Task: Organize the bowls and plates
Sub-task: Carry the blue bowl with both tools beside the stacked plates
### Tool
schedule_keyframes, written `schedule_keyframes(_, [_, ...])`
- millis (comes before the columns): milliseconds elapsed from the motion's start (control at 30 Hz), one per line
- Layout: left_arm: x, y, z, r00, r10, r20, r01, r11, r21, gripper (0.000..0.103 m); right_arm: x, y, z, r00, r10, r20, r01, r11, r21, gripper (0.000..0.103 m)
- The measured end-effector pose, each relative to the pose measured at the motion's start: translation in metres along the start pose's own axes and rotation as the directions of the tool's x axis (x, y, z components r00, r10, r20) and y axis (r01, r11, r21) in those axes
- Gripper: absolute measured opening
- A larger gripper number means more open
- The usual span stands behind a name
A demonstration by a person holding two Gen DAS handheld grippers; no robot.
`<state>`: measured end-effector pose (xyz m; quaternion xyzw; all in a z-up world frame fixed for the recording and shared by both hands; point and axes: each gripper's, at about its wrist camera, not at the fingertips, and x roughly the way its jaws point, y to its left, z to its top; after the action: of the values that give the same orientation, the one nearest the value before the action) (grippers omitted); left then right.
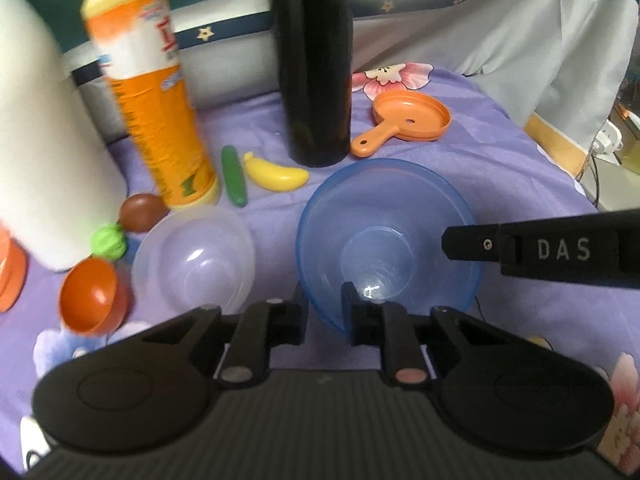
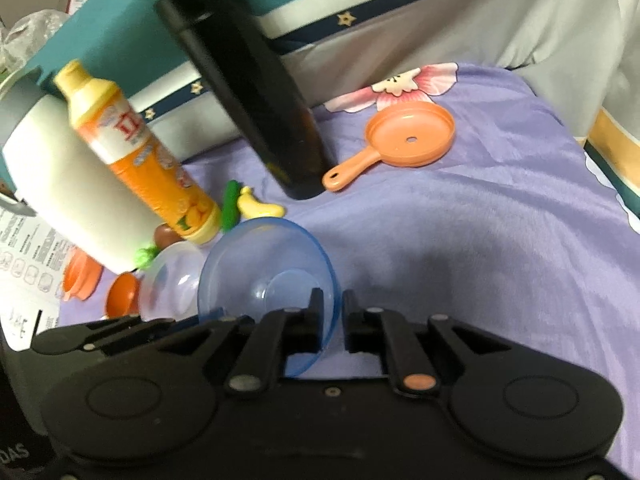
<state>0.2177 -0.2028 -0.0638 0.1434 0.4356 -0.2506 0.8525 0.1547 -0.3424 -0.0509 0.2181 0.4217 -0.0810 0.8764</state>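
A blue translucent bowl sits on the purple cloth, with a clear bowl to its left. My left gripper is shut on the blue bowl's near rim, one finger inside and one outside. My right gripper is shut on the blue bowl's right rim; its finger reaches in from the right in the left wrist view. The clear bowl lies just left of the blue one. A small orange bowl lies tilted at the far left.
A black bottle, an orange bottle and a white cylinder stand behind the bowls. A toy banana, green cucumber, brown ball and orange toy pan lie on the cloth.
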Motion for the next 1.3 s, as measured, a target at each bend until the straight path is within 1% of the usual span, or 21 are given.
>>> schedule_keyframes(167, [-0.034,0.006,-0.023,1.000,-0.004,-0.010,0.004,1.000,-0.016,0.017,-0.025,0.013,-0.019,1.000,0.026,-0.017,-0.026,1.000,-0.003,0.011])
schedule_keyframes(400, [-0.083,0.010,-0.063,1.000,0.002,-0.022,-0.003,0.999,-0.037,0.017,-0.062,0.031,-0.056,0.997,0.059,-0.054,-0.061,0.998,-0.027,0.011])
schedule_keyframes(700, [-0.128,0.009,-0.113,0.999,-0.017,-0.047,0.014,0.998,-0.066,0.017,-0.101,0.053,-0.107,0.994,0.064,-0.093,-0.073,0.993,-0.091,0.011])
schedule_keyframes(833, [-0.137,0.003,-0.130,0.998,-0.028,-0.061,0.025,0.998,-0.060,0.017,-0.113,0.057,-0.130,0.991,0.051,-0.122,-0.065,0.992,-0.112,0.011])
schedule_keyframes(933, [-0.139,-0.001,-0.142,0.996,-0.043,-0.077,0.038,0.997,-0.064,0.018,-0.118,0.056,-0.141,0.990,0.041,-0.137,-0.058,0.991,-0.123,0.011])
schedule_keyframes(1100, [-0.137,-0.008,-0.158,0.992,-0.065,-0.108,0.058,0.996,-0.063,0.018,-0.120,0.054,-0.151,0.987,0.019,-0.158,-0.041,0.990,-0.135,0.012])
schedule_keyframes(1300, [-0.132,-0.012,-0.169,0.988,-0.082,-0.134,0.074,0.995,-0.065,0.018,-0.116,0.052,-0.159,0.983,-0.004,-0.184,-0.022,0.990,-0.142,0.012])
